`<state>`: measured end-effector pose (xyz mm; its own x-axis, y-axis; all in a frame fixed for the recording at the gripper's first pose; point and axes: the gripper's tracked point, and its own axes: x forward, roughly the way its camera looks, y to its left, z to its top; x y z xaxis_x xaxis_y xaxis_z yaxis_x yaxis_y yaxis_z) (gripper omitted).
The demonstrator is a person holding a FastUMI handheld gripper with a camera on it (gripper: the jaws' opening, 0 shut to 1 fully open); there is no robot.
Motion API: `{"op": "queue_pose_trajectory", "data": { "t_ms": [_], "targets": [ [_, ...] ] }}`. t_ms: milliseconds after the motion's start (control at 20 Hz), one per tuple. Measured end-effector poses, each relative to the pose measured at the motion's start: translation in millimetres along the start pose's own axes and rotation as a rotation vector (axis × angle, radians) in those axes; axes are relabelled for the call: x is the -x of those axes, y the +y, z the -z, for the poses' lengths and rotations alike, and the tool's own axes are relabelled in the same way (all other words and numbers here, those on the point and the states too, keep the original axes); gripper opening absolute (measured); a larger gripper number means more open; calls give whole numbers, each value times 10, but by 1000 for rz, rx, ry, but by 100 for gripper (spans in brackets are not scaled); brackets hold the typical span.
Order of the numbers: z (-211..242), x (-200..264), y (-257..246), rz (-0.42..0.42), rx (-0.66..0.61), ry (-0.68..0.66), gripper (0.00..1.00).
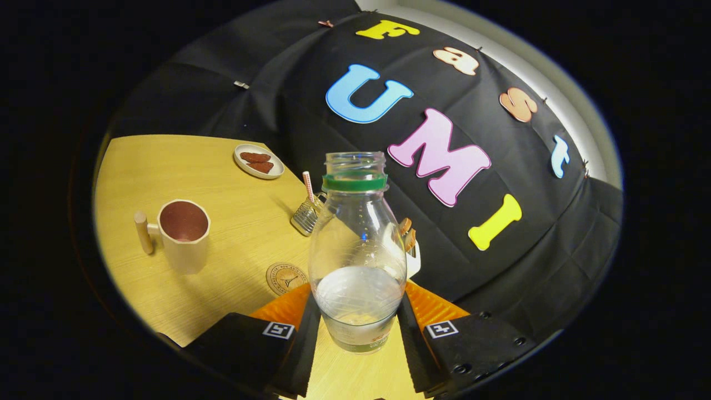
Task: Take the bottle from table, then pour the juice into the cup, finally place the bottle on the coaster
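Both fingers of the gripper [358, 322] clamp the lower body of the uncapped bottle [357, 250], which holds a little pale juice. Left of the bottle lies the coaster [285, 278]; farther left stands the cup [184, 234] on the table [222, 183].

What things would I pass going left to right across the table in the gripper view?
Cup → small plate with brown snacks → coaster → wire holder with a striped straw → bottle, clamped between the fingers of the gripper.
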<state>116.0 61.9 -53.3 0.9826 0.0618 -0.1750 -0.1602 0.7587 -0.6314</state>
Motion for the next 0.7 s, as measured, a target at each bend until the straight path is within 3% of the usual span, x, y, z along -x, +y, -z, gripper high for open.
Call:
{"op": "queue_pose_trajectory", "data": {
  "t_ms": [450,700],
  "targets": [
    [-101,-102,73,54,189,57,70],
    [-122,-141,265,33,309,43,70]
  ]
}}
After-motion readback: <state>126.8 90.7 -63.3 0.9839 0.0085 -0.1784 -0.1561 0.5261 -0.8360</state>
